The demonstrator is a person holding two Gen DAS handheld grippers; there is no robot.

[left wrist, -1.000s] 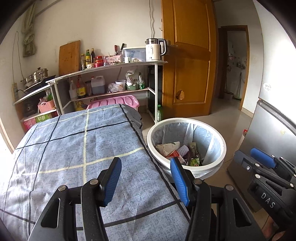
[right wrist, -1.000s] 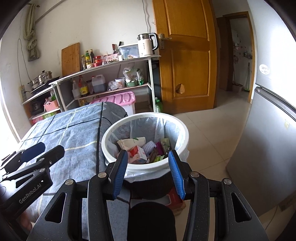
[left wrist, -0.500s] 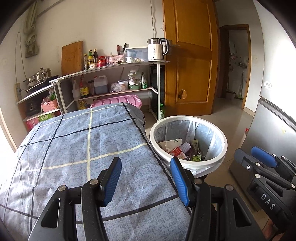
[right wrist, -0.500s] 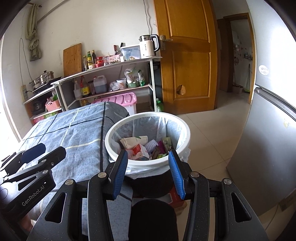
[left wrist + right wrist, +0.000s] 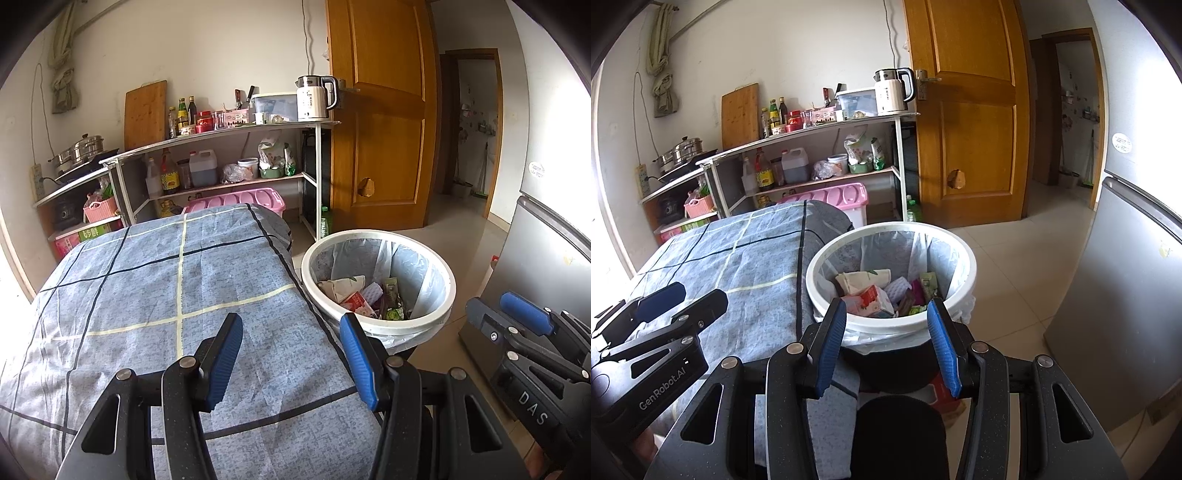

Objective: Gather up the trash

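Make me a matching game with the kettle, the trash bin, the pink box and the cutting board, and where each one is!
Things:
1. kettle
2. trash bin
3. pink box
4. cutting board

Places:
A. leaning on the wall
B. on the floor beside the blue checked table
C. on the top shelf, next to the door
D. under the shelves, behind the table

Pairs: 1-C, 2-B, 3-D, 4-A

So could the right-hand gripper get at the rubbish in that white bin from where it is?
Probably yes. The right gripper is open and empty, just above the near rim of the white bin. The bin has no lid, and the trash lies exposed.
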